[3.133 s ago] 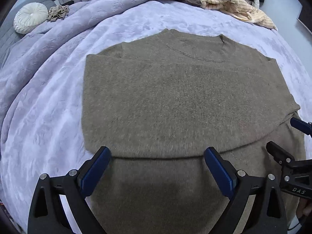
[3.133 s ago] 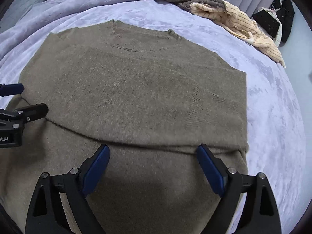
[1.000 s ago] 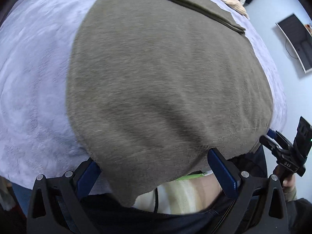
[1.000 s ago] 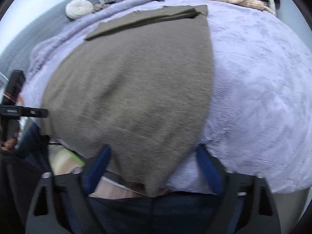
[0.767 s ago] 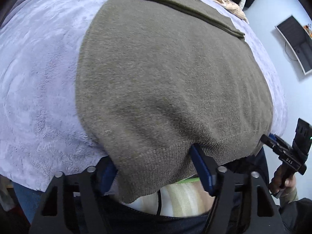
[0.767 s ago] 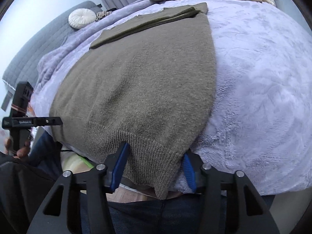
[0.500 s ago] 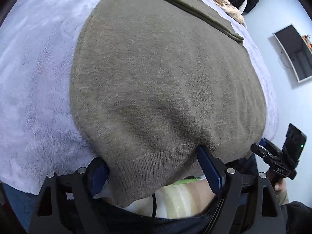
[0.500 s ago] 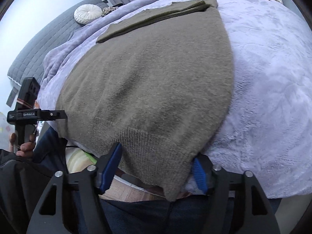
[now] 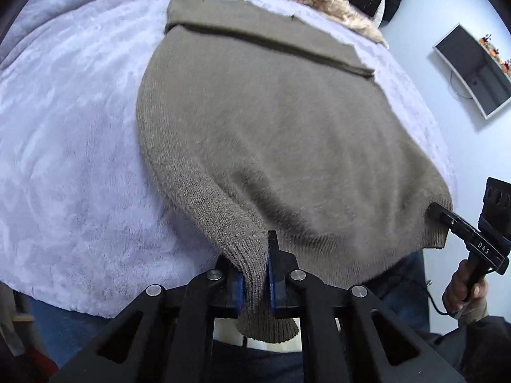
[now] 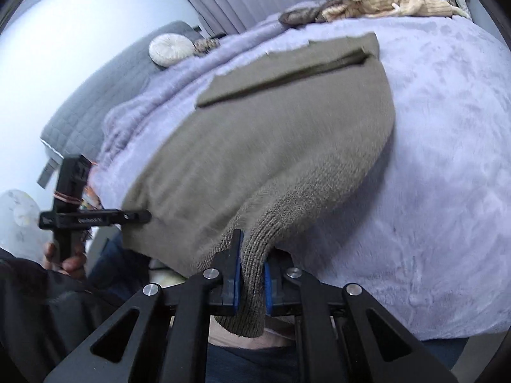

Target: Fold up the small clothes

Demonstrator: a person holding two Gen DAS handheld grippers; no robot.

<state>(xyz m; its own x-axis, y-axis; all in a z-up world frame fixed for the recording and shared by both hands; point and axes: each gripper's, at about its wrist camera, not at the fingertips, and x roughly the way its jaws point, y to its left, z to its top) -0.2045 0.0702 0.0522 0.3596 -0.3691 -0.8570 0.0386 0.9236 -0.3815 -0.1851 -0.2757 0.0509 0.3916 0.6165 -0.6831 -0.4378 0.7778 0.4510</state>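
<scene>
An olive-brown knit sweater (image 9: pixel 287 121) lies on the lilac bed cover, its sleeves folded across the far end. My left gripper (image 9: pixel 255 274) is shut on the ribbed hem at the near left corner, lifted off the bed edge. My right gripper (image 10: pixel 252 274) is shut on the ribbed hem at the near right corner of the sweater (image 10: pixel 274 146). The right gripper also shows in the left wrist view (image 9: pixel 440 215) at the hem's far corner. The left gripper shows in the right wrist view (image 10: pixel 140 215) at the opposite corner.
The lilac fleece bed cover (image 9: pixel 73 121) spreads left and right of the sweater. A pile of beige and brown clothes (image 10: pixel 377 3) lies at the far end. A round white cushion (image 10: pixel 171 49) sits on a grey sofa. A monitor (image 9: pixel 476 70) hangs on the wall.
Both grippers have closed on the sweater's hem corners, which hung loose between open jaws half a second ago. The hem is now lifted from the bed's near edge.
</scene>
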